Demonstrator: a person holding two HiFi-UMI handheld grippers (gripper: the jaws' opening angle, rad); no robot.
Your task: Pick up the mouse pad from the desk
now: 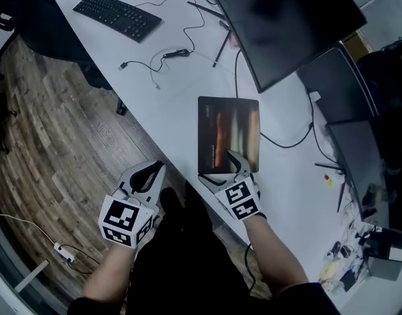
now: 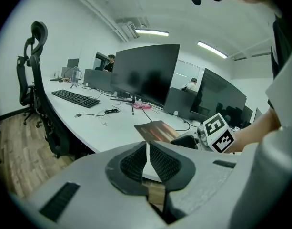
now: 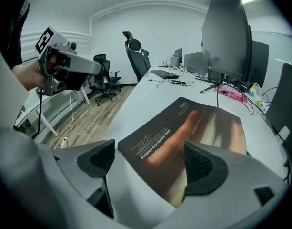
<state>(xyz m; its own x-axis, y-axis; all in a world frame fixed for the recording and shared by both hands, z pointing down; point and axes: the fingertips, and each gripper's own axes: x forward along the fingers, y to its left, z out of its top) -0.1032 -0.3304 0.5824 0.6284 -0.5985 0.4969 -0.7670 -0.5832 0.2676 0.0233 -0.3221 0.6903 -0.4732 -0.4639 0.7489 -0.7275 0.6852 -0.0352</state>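
Note:
The mouse pad (image 1: 228,133) is a dark rectangle with orange and pale streaks, lying flat on the white desk (image 1: 279,176) near its front edge. My right gripper (image 1: 221,169) stands open at the pad's near edge, one finger over the pad and the other just off its corner. In the right gripper view the mouse pad (image 3: 193,137) fills the gap between the wide-apart jaws of the right gripper (image 3: 150,159), with no pad pressing on it. My left gripper (image 1: 148,176) hangs beside the desk over the floor. Its jaws (image 2: 147,151) are shut and hold nothing.
A black keyboard (image 1: 117,16) and loose cables (image 1: 162,58) lie at the desk's far left. A large monitor (image 1: 286,25) stands behind the pad, with more screens (image 1: 358,143) to the right. An office chair (image 2: 34,80) stands on the wooden floor (image 1: 56,143).

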